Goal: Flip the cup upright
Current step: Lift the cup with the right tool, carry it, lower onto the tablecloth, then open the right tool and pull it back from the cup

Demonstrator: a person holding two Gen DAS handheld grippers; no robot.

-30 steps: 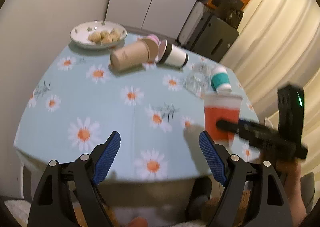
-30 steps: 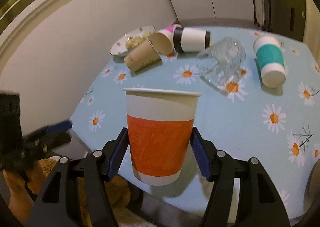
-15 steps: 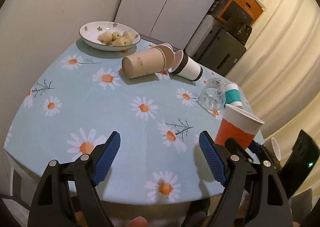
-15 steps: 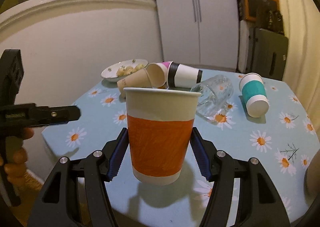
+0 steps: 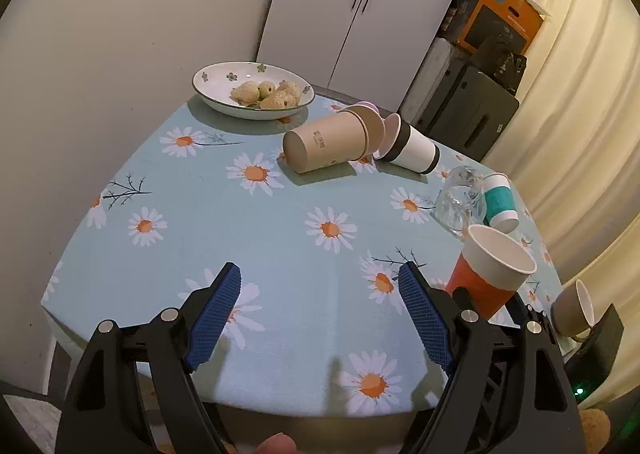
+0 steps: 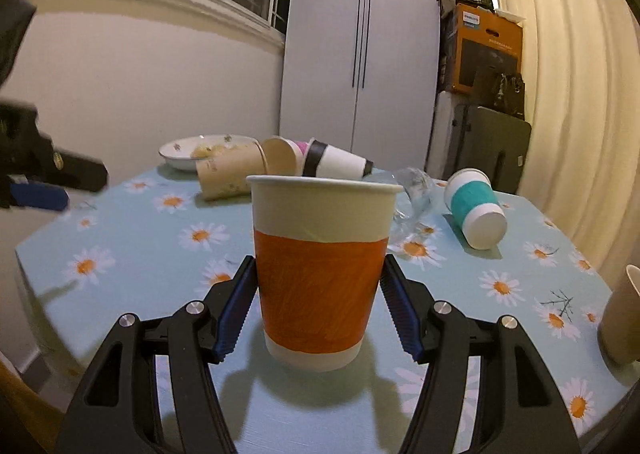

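Right hand-held gripper (image 6: 318,300): blue pads (image 6: 236,306) pressed on both sides of the orange cup (image 6: 320,274), holding it. Orange cup standing upright, open mouth up, white band at the rim, bottom down on the daisy tabletop (image 6: 132,250) or just above it; hard to tell which. Seen from the left wrist view too: orange cup (image 5: 490,274) near the tabletop's near right edge, with the black right tool behind it.

Left hand-held gripper (image 5: 320,314): wide open, nothing between its blue pads (image 5: 214,318), hanging over the near edge of the tabletop (image 5: 224,238), left of the orange cup.

Beyond the orange cup, lying on their sides: a clear glass (image 5: 460,202), and just right of that a teal cup (image 5: 500,202) touching it. Farther back, a brown cup (image 5: 328,140) and a black-and-white cup (image 5: 412,146), mouths close together, with a pink cup (image 5: 370,107) tucked behind them. Behind those, a white bowl (image 5: 216,84) with small round snacks (image 5: 266,93) inside. Right of the orange cup, at the tabletop's edge, one more tan cup (image 5: 572,308).
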